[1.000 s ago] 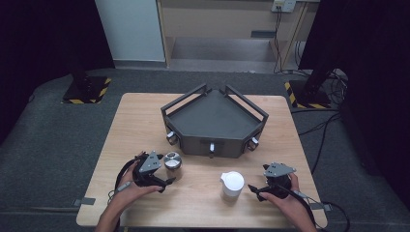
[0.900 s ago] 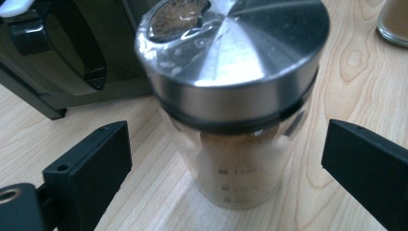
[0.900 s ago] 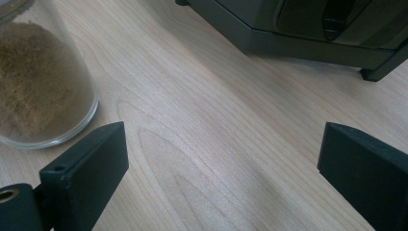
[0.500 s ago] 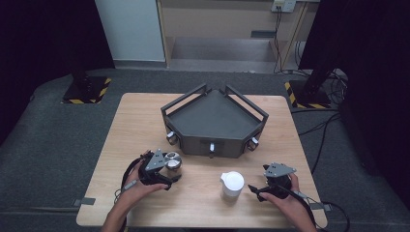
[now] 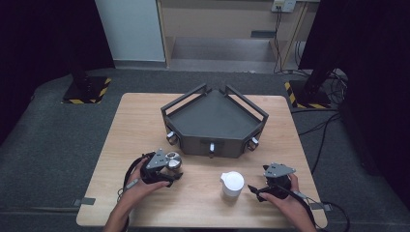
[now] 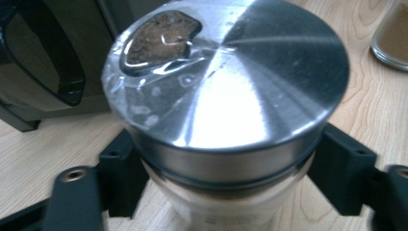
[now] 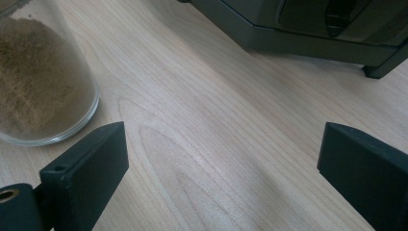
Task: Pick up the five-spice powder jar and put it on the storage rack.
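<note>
My left gripper [image 6: 226, 192] has just closed on the steel-lidded jar [image 6: 231, 96]; its camera alone shows the lid's clear window; my right gripper [image 7: 221, 178] gapes wide.

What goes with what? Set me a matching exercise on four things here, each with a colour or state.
Things:
1. left-hand jar
2. middle jar
3. tray
4. right gripper

Colours or states:
A. dark grey, nothing in it
B. white lid
C. jaws wide open, nothing between them
D. shiny metal lid

Pairs: 1-D, 2-B, 3-A, 4-C
</note>
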`<state>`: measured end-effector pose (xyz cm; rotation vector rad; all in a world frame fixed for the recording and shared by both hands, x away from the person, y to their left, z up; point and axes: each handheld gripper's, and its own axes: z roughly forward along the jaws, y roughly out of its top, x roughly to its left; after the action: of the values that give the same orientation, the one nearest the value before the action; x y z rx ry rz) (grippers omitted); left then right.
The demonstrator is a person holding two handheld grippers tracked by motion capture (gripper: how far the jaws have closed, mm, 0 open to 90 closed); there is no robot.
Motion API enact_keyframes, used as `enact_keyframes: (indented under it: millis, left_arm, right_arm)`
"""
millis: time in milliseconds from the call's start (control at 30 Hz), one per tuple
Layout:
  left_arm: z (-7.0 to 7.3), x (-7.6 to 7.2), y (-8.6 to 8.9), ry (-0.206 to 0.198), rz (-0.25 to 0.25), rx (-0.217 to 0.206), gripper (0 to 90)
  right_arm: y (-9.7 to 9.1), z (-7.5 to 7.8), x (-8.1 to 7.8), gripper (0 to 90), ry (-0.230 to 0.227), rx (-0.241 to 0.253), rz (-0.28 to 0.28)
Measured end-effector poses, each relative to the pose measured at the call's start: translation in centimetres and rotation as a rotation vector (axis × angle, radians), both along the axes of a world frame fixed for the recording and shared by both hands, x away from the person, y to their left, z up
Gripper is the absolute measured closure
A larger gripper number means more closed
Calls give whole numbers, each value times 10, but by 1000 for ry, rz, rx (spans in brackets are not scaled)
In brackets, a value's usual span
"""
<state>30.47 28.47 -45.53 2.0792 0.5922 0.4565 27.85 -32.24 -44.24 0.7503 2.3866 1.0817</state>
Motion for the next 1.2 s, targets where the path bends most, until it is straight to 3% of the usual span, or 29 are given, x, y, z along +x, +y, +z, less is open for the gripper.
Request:
enact_keyframes:
  millis: [167,300,567,1200]
  left_arm:
    - [-1,2,7,17,-11,-35,301]
    - [2,-1,5,-4,-6,-16,302]
    - [9,-8,8,-41,-8,-32,302]
    - [12,-8,8,-47,-26,-13,302]
  right_arm:
    - [1,0,0,45,0,-4,2]
    - [0,0,0,45,-5,-1,2]
    - [-1,2,-2,45,-11,5,-3]
    - [1,1,-3,46,-14,6,-2]
